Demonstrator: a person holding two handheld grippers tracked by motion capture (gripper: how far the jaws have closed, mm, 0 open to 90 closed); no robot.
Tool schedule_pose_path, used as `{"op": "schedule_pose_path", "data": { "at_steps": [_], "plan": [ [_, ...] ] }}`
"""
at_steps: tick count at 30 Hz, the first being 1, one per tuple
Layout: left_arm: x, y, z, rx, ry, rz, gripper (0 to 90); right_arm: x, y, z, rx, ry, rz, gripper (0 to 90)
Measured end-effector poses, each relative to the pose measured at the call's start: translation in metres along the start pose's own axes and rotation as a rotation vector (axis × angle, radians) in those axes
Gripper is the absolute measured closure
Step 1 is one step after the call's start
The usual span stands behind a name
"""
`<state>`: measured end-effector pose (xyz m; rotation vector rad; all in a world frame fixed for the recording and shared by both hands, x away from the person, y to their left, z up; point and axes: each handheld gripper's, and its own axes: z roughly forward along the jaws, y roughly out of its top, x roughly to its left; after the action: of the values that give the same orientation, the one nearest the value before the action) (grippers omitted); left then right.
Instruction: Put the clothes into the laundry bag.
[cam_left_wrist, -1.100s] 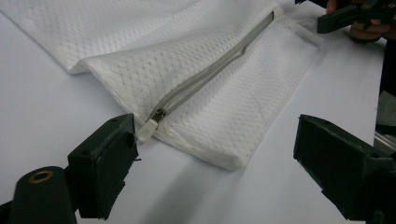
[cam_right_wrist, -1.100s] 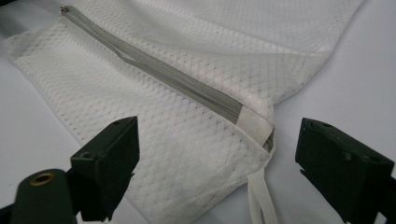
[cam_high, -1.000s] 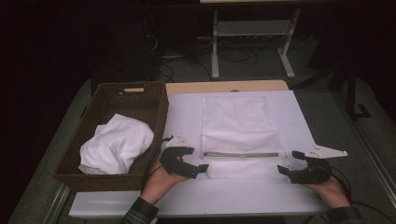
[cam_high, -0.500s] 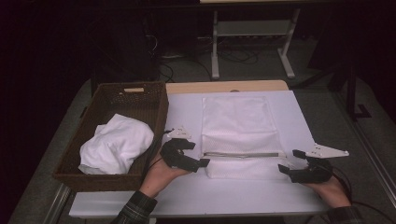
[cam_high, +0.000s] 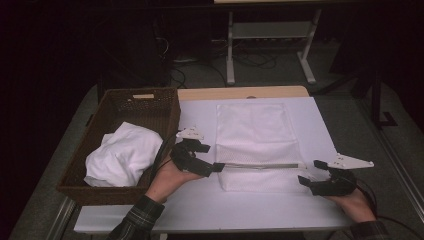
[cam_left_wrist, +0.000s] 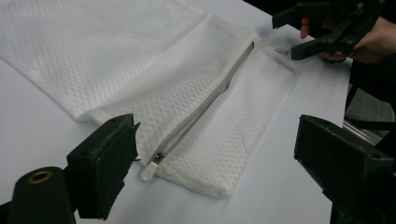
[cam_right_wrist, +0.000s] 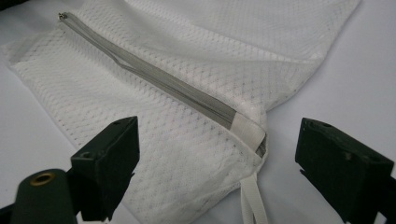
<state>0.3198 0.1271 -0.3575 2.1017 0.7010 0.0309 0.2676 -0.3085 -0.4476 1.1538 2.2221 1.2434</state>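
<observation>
Closing your open left gripper (cam_left_wrist: 212, 175) on mesh instead of the zipper pull (cam_left_wrist: 149, 171) could drag the laundry bag (cam_high: 256, 145), lying mid-surface toward the near edge, since your right gripper (cam_right_wrist: 217, 170) also gapes, pinning nothing.

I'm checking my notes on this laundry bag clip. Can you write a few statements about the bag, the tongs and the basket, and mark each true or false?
1. The mesh bag lies flat on the table. True.
2. The left tongs are clamped on the zipper pull. False: their jaws stand open, the pull lying between them.
3. The wicker basket holds white cloth. True.
4. The right tongs hold the bag's loop. False: they are open, near that end.
5. The zipper is fully open. False: it looks closed.
</observation>
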Motion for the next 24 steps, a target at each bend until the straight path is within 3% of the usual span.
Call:
{"op": "schedule_pose_path", "data": {
  "at_steps": [9,24],
  "plan": [
    [0.01,0.008,-0.015,0.0,0.001,0.015,12.6,-0.001,0.0,-0.001,-0.003,-0.001,0.002,13.2],
    [0.026,0.015,-0.041,0.01,0.055,0.041,11.1,-0.001,0.0,0.0,-0.007,0.002,-0.002,13.3]
  ]
}}
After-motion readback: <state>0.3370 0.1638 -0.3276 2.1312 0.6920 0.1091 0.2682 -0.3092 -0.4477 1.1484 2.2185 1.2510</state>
